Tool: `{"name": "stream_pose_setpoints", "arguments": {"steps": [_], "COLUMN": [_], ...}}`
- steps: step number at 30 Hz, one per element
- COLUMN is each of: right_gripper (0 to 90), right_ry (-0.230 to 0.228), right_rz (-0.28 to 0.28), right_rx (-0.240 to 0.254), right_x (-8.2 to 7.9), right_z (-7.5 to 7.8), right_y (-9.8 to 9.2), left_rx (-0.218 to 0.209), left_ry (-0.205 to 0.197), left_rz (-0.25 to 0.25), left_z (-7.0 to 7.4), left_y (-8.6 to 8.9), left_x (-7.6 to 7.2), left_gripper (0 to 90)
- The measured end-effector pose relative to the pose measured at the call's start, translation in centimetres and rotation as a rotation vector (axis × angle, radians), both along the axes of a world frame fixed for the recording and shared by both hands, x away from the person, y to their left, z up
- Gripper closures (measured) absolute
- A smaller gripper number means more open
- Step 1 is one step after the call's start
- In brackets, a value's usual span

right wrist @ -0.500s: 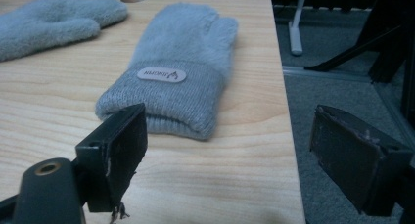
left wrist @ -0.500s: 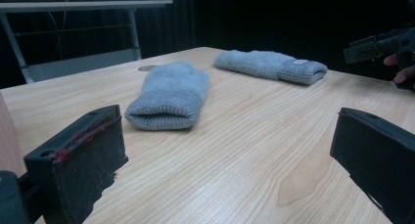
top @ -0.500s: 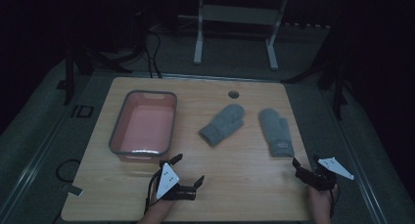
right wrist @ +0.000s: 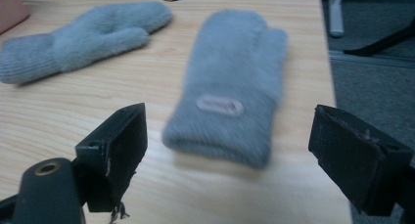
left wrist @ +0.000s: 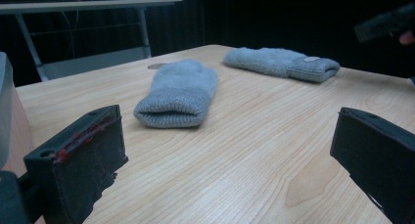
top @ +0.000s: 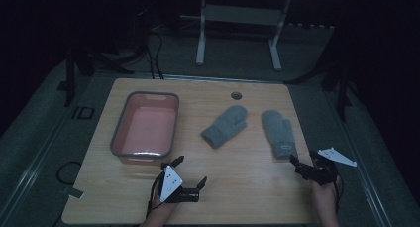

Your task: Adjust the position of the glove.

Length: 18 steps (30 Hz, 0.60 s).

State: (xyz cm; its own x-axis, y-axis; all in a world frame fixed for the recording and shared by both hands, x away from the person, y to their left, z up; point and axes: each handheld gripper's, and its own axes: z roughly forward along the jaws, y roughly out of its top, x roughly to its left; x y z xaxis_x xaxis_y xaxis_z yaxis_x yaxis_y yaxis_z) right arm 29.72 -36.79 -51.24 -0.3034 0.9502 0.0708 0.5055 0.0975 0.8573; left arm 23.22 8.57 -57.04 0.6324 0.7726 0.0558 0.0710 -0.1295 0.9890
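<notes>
On the light wooden table (top: 247,167) lie two grey knitted wool mittens: one (top: 225,126) mid-table, the other (top: 280,134) just ahead of the right hand-held gripper (top: 302,168), whose jaws gape, released. The left hand-held gripper (top: 189,175), near a pink grey-rimmed plastic tub (top: 119,133), is likewise released.
</notes>
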Motion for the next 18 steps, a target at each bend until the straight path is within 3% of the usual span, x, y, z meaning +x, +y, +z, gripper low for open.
{"name": "stream_pose_setpoints", "arguments": {"steps": [4, 9, 14, 18], "right_gripper": [13.4, 13.8, 14.2, 14.2], "right_ry": [0.004, -0.027, -0.028, -0.031], "right_rz": [0.064, 0.142, 0.214, 0.286], "right_rx": [0.015, 0.045, 0.047, 0.008], "right_x": [1.7, 3.6, 5.6, 8.2], "right_z": [1.4, 3.1, 3.5, 3.5], "right_y": [1.3, 3.8, 6.0, 8.8], "left_rx": [-0.010, -0.014, -0.018, -0.025], "left_ry": [0.006, 0.008, 0.013, 0.019], "left_rz": [-0.004, -0.017, -0.024, -0.028], "left_z": [0.0, 0.0, 0.0, 0.0], "left_y": [0.1, 0.1, 0.1, 0.2], "left_x": [0.1, 0.1, 0.2, 0.2], "left_gripper": [0.1, 0.1, 0.1, 0.1]}}
